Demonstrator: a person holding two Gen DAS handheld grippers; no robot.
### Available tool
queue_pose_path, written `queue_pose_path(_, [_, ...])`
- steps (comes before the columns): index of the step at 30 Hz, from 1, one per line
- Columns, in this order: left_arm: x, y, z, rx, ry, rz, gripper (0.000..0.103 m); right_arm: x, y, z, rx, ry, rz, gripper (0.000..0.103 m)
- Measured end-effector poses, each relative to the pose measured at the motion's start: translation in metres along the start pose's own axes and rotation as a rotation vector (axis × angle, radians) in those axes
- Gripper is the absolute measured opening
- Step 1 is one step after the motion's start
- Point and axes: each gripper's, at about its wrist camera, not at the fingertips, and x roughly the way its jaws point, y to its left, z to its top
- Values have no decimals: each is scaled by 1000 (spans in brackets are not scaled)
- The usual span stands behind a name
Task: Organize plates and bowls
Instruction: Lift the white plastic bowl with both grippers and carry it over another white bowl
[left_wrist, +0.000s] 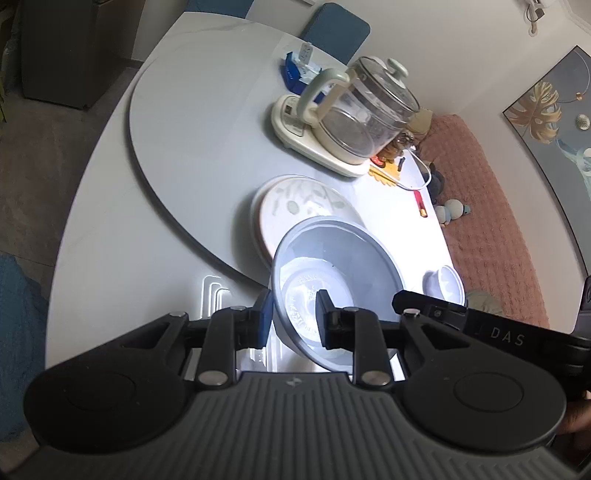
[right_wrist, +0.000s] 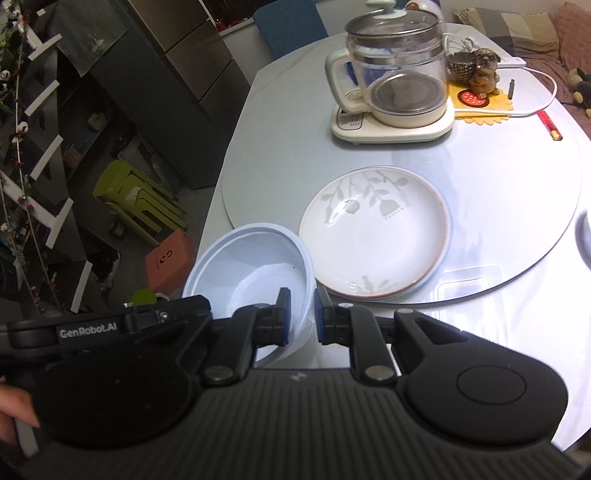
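Both grippers — left (left_wrist: 293, 317), right (right_wrist: 301, 314) — clamped on pale blue bowl (left_wrist: 332, 266) rim, seemingly lifted beside floral plate (right_wrist: 373, 236).

White round table (right_wrist: 280, 155) carries a raised turntable disc (right_wrist: 517, 192). On the disc: floral plate (right_wrist: 373, 232) at 6 o'clock, glass kettle on cream base (right_wrist: 395, 96) at 12, yellow mat (right_wrist: 484, 107) with dog figurine (right_wrist: 484, 74) at 1, red pencil (right_wrist: 549, 125) at 2.
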Motion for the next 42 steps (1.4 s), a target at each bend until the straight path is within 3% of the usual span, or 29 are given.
queue_pose_path(16, [30,-81,-43,48,22,13,28,-48,-73,-21,18,-31,-6,16])
queue_pose_path(31, [84,-83,-85,21,131,92,28,-23,-103,-48,-8,94,-53,16])
queue_pose_path(42, [113,-76,-91,-54,159,145,29,4,-119,-59,-23,193,-43,16])
